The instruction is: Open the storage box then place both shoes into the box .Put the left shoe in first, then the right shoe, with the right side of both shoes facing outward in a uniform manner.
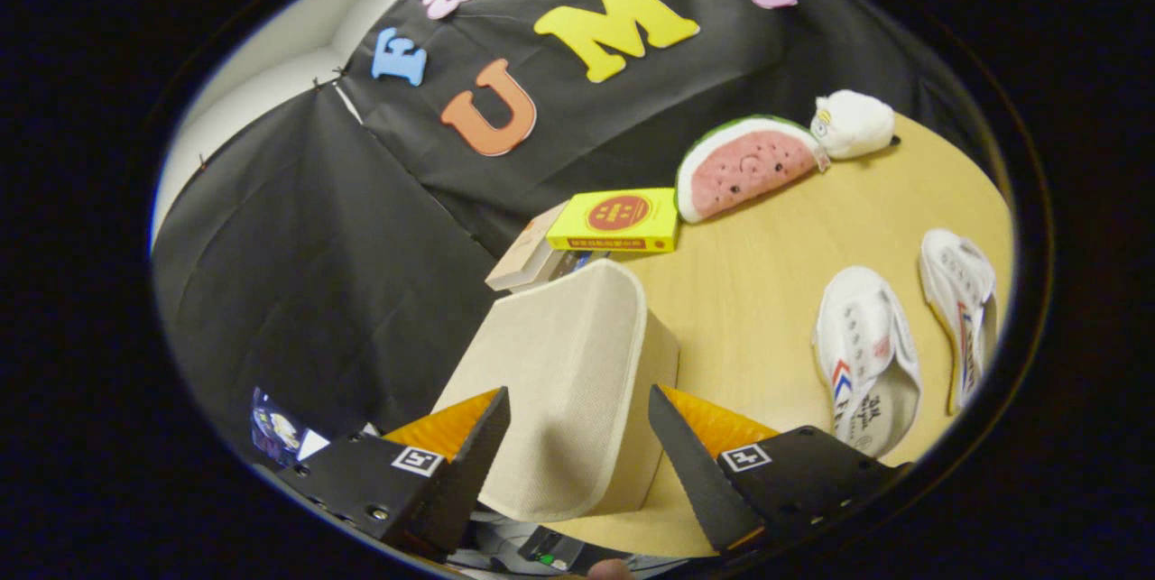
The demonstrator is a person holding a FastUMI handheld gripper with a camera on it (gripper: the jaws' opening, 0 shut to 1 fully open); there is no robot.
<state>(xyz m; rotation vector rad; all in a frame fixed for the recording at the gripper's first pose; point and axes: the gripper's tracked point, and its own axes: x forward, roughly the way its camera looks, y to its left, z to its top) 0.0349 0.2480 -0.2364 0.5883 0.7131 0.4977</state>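
A beige fabric storage box (577, 354) stands on the wooden table (749, 291) with its lid down. My gripper (577, 400) is open, its two fingers spread wide on either side of the lid's near end; I cannot tell whether they touch it. Two white shoes with red and blue stripes lie on the table to the right of the box, apart from it. The nearer shoe (864, 363) lies just beyond the right finger and the other shoe (960, 309) lies further right. The whole view is tilted.
Behind the box lie a yellow carton (618, 219) on top of a book (523, 260). A watermelon-slice plush (744, 167) and a small white plush (853, 124) sit at the table's back, against the black cloth wall. Bare tabletop lies between box and shoes.
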